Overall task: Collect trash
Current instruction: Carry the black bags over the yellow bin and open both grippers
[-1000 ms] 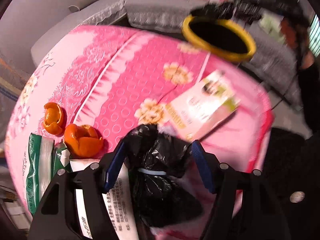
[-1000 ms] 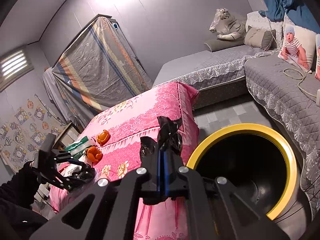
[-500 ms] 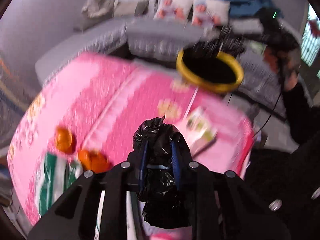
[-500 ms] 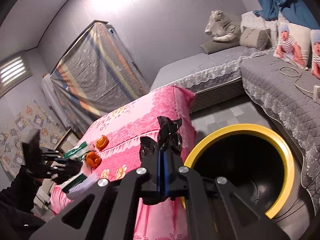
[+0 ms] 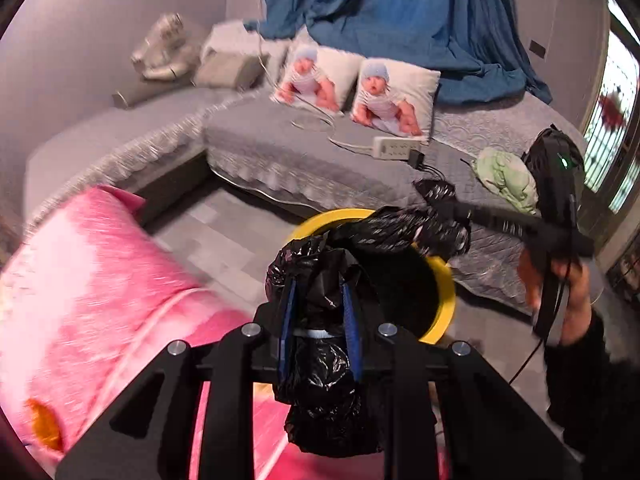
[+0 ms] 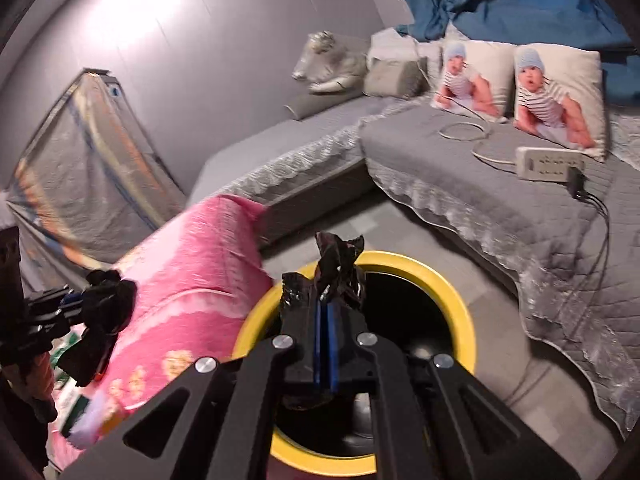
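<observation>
- My left gripper (image 5: 318, 316) clamps the black bag roll (image 5: 324, 380), lifted toward the yellow bin (image 5: 444, 292).
- My right gripper (image 6: 326, 320) pinches bag plastic (image 6: 336, 256) over the bin for lining.

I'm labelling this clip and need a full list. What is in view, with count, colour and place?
black bin bag: one, black, stretched between both grippers above the bin
bin: one, yellow rim, dark inside, on the floor beside the table
table cover: one, pink, floral
orange peel: one piece visible, orange, on the cover
baby-print cushions: two, white, on the sofa
sofa: one, grey, L-shaped
power strip: one, white, on the sofa
curtain: one, blue
green cloth: one, on the sofa
left gripper: black, shut on the bag
right gripper: black, shut on the bag
hand: one, holding the right gripper
</observation>
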